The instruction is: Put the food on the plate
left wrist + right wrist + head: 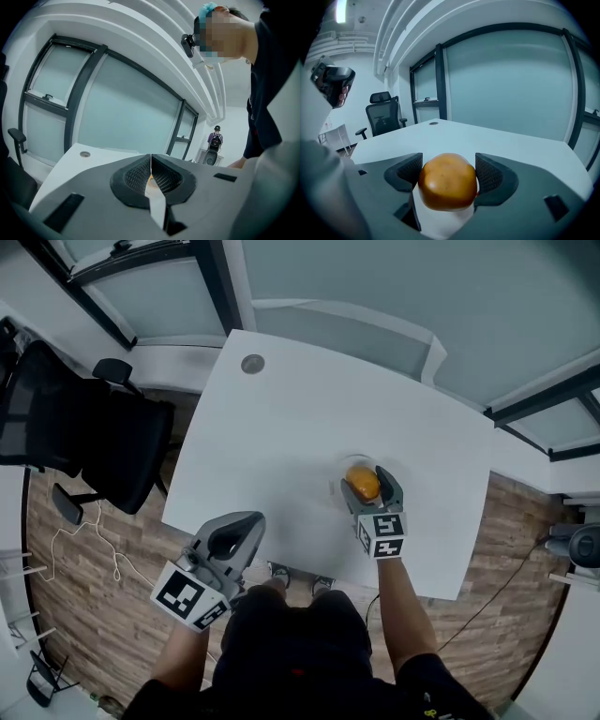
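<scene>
A round orange-brown piece of food (363,482) (447,183) sits between the pads of my right gripper (367,480) (449,174), which is shut on it. It hangs right over a small pale plate (360,458) on the right half of the white table (300,409); only the plate's faint rim shows. I cannot tell whether the food touches the plate. My left gripper (247,521) (151,161) is at the table's near left edge, apart from the plate. Its jaws are shut with nothing between them.
A round cable grommet (252,363) (84,153) (434,123) is set in the table's far left corner. A black office chair (94,437) (384,115) stands left of the table on the wood floor. Glass partitions run behind. A person (215,139) stands far off.
</scene>
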